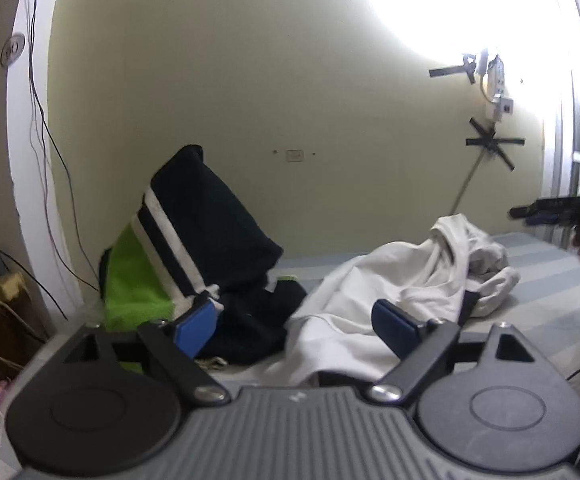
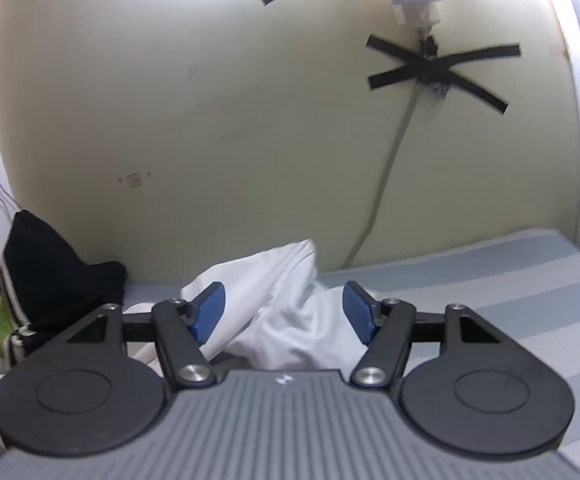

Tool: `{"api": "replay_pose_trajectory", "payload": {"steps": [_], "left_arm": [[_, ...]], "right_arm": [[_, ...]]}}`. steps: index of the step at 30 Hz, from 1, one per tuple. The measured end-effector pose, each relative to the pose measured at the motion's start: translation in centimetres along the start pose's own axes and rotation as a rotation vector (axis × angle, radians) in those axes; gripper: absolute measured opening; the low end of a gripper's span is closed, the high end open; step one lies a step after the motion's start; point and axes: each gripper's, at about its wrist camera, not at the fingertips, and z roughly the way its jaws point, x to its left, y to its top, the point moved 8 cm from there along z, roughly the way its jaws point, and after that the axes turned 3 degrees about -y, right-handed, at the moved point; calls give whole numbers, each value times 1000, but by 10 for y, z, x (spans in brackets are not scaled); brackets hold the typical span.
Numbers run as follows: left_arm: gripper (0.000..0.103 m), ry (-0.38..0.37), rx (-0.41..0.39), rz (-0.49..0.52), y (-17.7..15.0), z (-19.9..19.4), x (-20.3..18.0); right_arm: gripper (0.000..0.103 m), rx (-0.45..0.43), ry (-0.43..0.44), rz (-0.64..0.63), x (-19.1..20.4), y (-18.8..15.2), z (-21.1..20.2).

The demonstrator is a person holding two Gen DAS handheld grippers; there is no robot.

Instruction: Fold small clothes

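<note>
Nearest in the left wrist view, the left gripper (image 1: 295, 326) stands with its blue-padded jaws spread wide and nothing pinched between them; the right gripper (image 2: 284, 312) likewise gapes, its pads apart on either side of cloth but not pressing it. Just beyond both lies the crumpled white cotton garment (image 1: 393, 284), soft and matte, heaped in loose ridges on the grey-and-white striped bed sheet (image 2: 489, 280). It looks unfolded yet, so most of the work seems left. To its left, a dark navy knit garment with white stripes (image 1: 218, 224) is propped tent-like against a bright green fleecy cloth (image 1: 134, 276). Farthest is the smooth pale yellow wall (image 2: 210, 100), crossed with black tape (image 2: 441, 66).
</note>
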Motion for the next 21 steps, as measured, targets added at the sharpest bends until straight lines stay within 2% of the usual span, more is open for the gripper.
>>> {"api": "replay_pose_trajectory", "payload": {"steps": [3,4,5,7,10,13,15,16,17,20,21], "left_arm": [[89,-71,-1,40,-1,4,-38],[90,-119,6,53,-3,9,-51],[92,-177,24,78,-5,17,-69],[95,-219,56,154,-14,34,-100],[98,-197,95,326,-37,62,-134],[97,-145,143,410,-56,87,-142],[87,-101,168,437,-64,99,-140],[70,-82,175,445,-66,103,-138],[49,-70,183,446,-67,106,-134],[19,-67,215,382,-64,112,-112],[17,-69,215,348,-60,111,-107]], "right_arm": [[69,35,60,-16,24,-13,4],[69,42,70,-44,35,-15,7],[69,41,72,-78,43,-15,11],[70,31,53,-133,53,-10,19],[78,19,17,-150,49,9,34],[84,20,-51,-108,24,31,53],[87,40,-75,-69,7,40,68],[87,49,-91,-50,-1,43,76],[87,59,-103,-36,-8,45,86],[87,102,-113,-6,-20,41,115],[87,123,-103,14,-21,37,124]]}}
